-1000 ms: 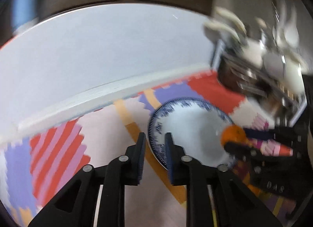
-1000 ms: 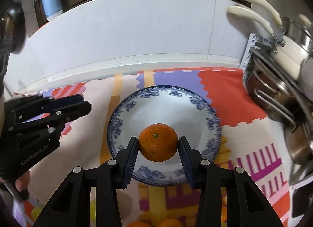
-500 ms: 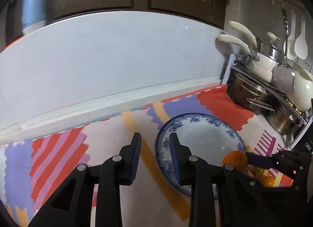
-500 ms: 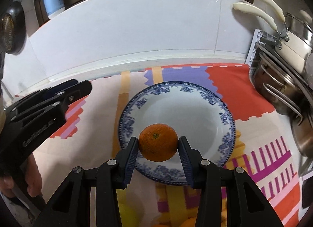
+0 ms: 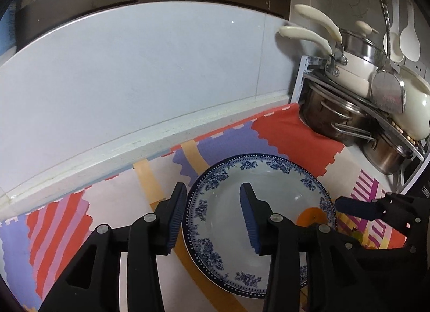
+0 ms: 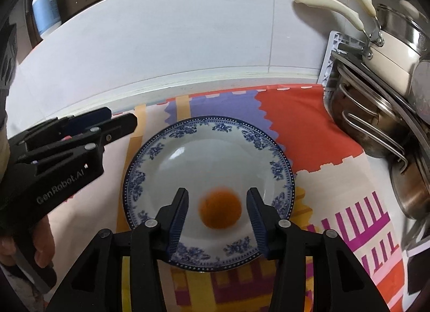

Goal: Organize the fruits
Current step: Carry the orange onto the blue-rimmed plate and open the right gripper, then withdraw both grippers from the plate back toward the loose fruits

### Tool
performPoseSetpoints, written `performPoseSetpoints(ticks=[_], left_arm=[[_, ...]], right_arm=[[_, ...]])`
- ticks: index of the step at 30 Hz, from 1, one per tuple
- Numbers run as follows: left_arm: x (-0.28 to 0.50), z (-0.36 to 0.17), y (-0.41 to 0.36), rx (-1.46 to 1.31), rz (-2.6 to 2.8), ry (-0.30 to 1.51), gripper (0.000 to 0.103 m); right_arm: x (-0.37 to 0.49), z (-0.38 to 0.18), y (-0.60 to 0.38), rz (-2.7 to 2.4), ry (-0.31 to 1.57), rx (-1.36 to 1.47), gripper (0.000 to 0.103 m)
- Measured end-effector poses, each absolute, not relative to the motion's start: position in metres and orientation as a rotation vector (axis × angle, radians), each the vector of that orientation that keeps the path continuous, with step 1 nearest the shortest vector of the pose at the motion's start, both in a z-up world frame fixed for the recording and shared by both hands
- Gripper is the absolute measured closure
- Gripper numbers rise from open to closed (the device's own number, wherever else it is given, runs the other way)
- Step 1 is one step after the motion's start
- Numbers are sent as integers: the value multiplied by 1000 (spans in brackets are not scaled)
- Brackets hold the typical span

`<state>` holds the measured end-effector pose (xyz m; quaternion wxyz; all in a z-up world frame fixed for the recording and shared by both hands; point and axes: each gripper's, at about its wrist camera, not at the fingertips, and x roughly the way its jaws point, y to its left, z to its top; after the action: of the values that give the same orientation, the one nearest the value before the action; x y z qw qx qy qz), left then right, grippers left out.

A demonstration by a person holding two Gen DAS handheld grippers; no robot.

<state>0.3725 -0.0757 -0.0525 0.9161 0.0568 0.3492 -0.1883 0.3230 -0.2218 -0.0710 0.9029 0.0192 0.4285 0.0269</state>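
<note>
A blue-patterned white plate (image 6: 209, 124) lies on the colourful mat. An orange (image 6: 219, 209) sits blurred on its near part. My right gripper (image 6: 217, 218) straddles the orange, its jaws opening, and a gap shows between each pad and the fruit. In the left wrist view the plate (image 5: 215, 180) is ahead to the right, and the orange (image 5: 311, 215) is half hidden behind a finger. My left gripper (image 5: 213, 215) hovers over the plate's left rim, jaws opening, holding nothing. The other views show the left gripper (image 6: 107, 126) and the right gripper (image 5: 357, 208) from the side.
A rack of steel pots (image 6: 376, 129) and white-handled pans (image 5: 349, 65) crowds the right side. A white tiled wall with a ledge (image 6: 188, 78) closes the back. A soap bottle (image 6: 45, 8) stands at the upper left. Small fruits (image 5: 358, 235) peek out behind the right gripper.
The right jaws have widened and let go of the orange, which now rests on the plate. The left jaws have gone from shut to apart, and that gripper has shifted right over the plate's rim.
</note>
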Motion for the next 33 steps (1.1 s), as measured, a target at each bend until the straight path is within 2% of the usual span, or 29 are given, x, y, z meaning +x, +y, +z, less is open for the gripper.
performPoseSetpoints(ticks=[17, 25, 28, 33], left_arm=[[349, -35, -80, 143, -434, 674, 53], [313, 13, -64, 163, -415, 584, 41], [295, 34, -53, 194, -385, 546, 38], [251, 62, -27, 253, -331, 480, 30]], right_arm=[[297, -59, -219, 28, 859, 59, 54], [267, -35, -201, 51, 814, 57, 54], [256, -22, -193, 57, 789, 54, 47], [231, -2, -173, 98, 735, 39, 47]])
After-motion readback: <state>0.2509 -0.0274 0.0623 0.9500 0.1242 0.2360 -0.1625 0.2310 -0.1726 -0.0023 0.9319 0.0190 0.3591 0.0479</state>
